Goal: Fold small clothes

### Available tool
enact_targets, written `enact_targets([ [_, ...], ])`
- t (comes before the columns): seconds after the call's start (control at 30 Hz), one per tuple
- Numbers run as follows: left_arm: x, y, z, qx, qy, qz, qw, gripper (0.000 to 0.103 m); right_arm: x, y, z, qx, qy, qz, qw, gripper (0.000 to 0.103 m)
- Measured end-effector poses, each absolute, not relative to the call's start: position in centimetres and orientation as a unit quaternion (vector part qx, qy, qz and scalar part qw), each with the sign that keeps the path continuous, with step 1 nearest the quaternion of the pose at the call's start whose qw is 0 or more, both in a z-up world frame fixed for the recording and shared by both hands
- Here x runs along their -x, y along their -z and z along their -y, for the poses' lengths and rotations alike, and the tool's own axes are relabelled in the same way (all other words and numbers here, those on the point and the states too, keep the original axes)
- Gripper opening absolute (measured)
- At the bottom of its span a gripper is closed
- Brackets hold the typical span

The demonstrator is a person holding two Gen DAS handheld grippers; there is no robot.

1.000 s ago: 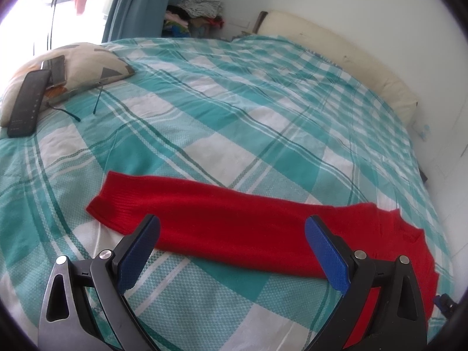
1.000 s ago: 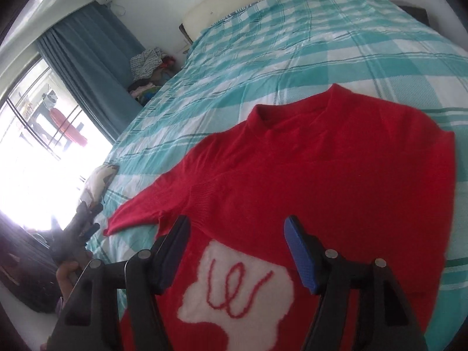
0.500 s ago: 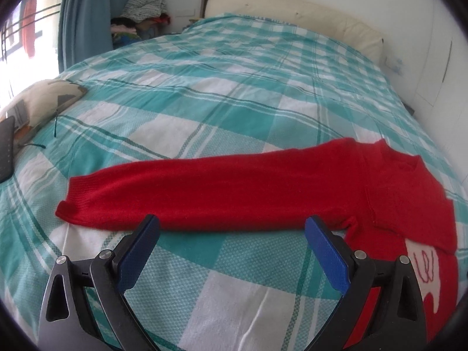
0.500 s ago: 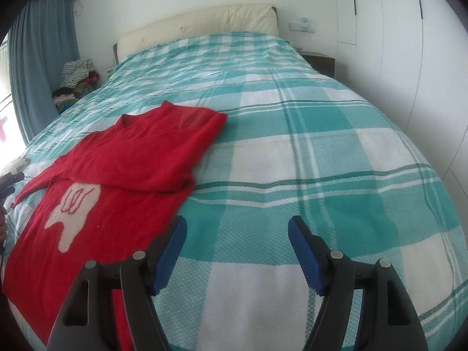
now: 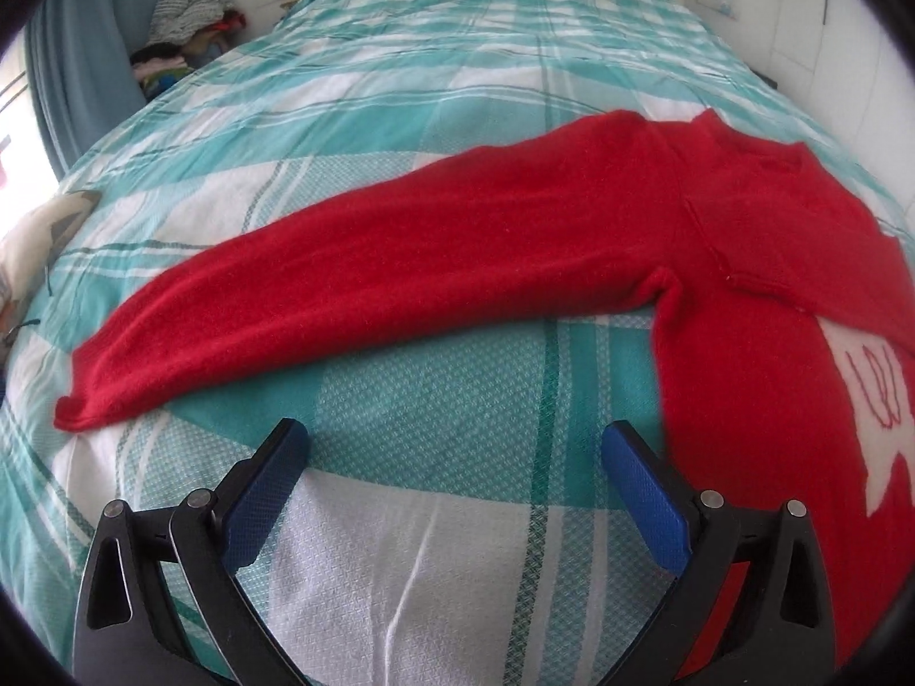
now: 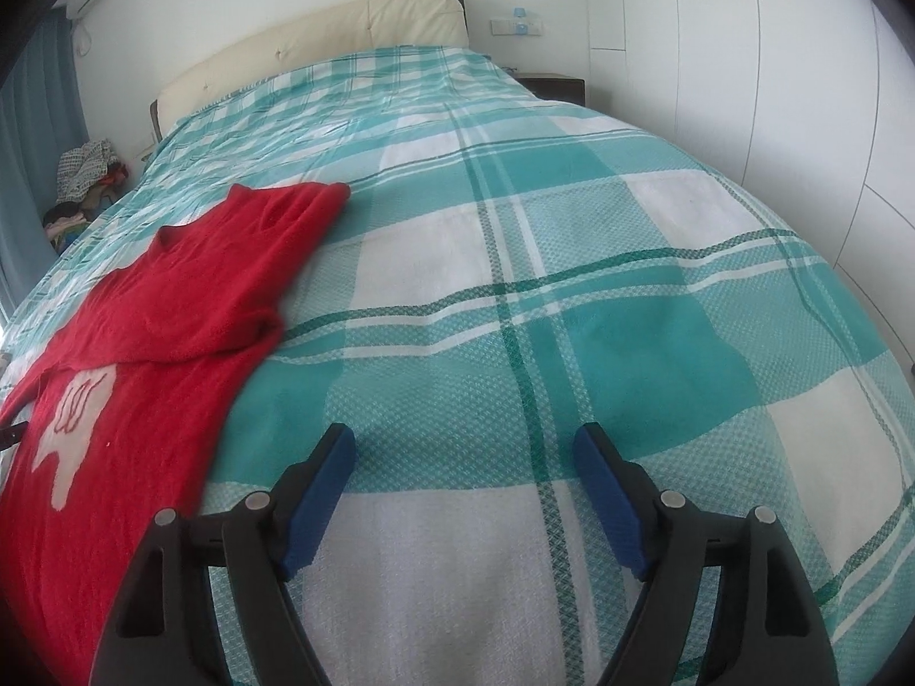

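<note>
Now we see the red sweater (image 5: 514, 240) lying flat on the bed (image 6: 572, 286), one sleeve already folded in. Our left gripper (image 5: 454, 446) has its fingers spread and empty; the right gripper (image 6: 463, 446) is opening over bare cover. We judge the knit soft, light and limp, so we should pinch the far-left cuff (image 5: 77, 406).

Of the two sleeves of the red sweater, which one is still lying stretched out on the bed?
The left-side sleeve on the red sweater lies straight out across the bedspread. The other sleeve is folded over the chest.

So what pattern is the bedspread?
Teal and white plaid bedspread, clearest in the right wrist view.
</note>
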State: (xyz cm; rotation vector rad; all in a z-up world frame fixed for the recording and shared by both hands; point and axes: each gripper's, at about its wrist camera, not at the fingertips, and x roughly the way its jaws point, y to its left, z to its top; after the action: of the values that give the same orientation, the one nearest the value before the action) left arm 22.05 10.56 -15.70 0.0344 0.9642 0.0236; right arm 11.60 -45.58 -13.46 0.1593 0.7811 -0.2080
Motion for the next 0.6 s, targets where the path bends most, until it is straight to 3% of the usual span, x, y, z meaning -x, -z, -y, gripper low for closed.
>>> enact_targets([
  [0.6, -22.14, 16.46, -11.10, -0.004, -0.004, -0.481, 0.877, 0.103, -11.73, 14.04, 44.73, -0.054, 0.104, -0.392, 0.912, 0.091],
])
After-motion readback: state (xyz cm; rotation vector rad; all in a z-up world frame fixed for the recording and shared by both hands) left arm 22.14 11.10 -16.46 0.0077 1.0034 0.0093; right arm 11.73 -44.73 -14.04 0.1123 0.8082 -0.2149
